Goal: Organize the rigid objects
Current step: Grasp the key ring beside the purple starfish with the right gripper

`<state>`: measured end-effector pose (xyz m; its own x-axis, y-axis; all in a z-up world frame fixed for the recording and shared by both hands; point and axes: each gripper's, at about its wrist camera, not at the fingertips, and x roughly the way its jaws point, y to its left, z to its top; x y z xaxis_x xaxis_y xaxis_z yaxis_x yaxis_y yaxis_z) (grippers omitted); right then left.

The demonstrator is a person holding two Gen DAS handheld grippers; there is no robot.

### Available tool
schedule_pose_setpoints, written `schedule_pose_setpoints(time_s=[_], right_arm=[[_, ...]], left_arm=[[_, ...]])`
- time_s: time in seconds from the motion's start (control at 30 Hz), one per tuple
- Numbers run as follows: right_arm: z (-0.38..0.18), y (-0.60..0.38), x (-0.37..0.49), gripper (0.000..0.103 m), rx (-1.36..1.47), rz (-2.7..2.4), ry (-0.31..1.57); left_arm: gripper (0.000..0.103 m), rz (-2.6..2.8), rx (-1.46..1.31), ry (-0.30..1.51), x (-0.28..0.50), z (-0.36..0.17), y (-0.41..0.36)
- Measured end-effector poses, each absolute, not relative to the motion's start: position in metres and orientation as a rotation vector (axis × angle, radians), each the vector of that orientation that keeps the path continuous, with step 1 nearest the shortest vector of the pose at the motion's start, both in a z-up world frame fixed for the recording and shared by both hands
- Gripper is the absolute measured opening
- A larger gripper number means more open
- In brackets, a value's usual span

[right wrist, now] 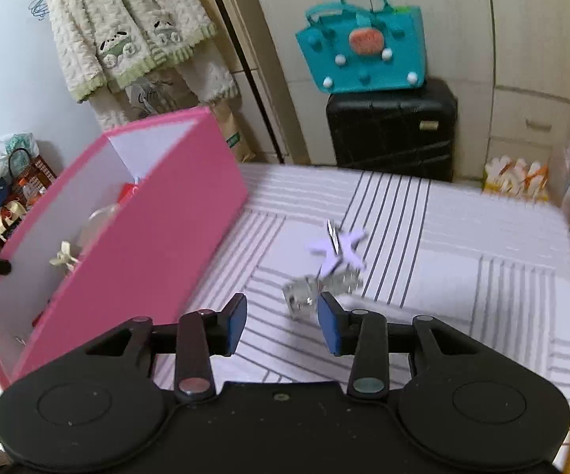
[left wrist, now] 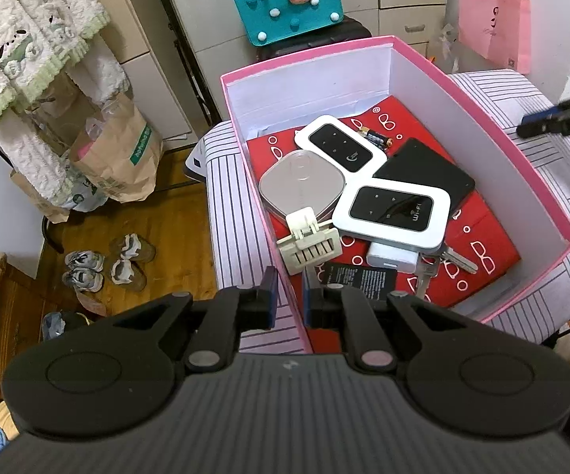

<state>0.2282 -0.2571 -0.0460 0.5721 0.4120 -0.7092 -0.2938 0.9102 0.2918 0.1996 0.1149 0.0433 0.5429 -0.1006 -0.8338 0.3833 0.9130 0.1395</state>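
The left gripper (left wrist: 286, 296) is clamped on the near wall of the pink box (left wrist: 537, 181), one finger either side of the rim. Inside the box, routers (left wrist: 393, 211), a battery (left wrist: 375, 139) and keys (left wrist: 456, 260) crowd the floor, leaving bare red only toward its right corner. Right of the box, the right gripper (right wrist: 281, 322) stands open with nothing between its pads, above striped bedding (right wrist: 462, 245). Just beyond it lie a clear blurred piece (right wrist: 304, 296) and a lilac clip (right wrist: 338, 251), with open bedding around them.

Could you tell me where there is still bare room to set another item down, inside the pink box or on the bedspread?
Pink box: crowded centre; bare red lining by its right wall. Bedspread: open right of the purple star.
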Motion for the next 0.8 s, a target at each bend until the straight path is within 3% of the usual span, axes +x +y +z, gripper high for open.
schedule_pose_setpoints(time_s=[0.43,0.5,0.57,0.63,0.8], right_arm=[[-0.080,-0.225,0.246,0.047,-0.128,0.368,0.779],[-0.078,-0.221,0.243,0.030,-0.162,0.348,0.776],[-0.075,-0.219,0.238,0.025,-0.171,0.353,0.762],[-0.070,-0.218,0.232,0.006,-0.181,0.353,0.718],[-0.067,-0.227,0.233,0.003,-0.070,0.362,0.742]], left_arm=[[0.010,-0.254,0.267,0.965,0.203,0.041,0.115],[0.010,-0.251,0.266,0.965,0.203,0.041,0.115],[0.010,-0.251,0.265,0.964,0.203,0.041,0.115],[0.010,-0.252,0.263,0.963,0.202,0.041,0.115],[0.010,-0.251,0.256,0.962,0.202,0.041,0.115]])
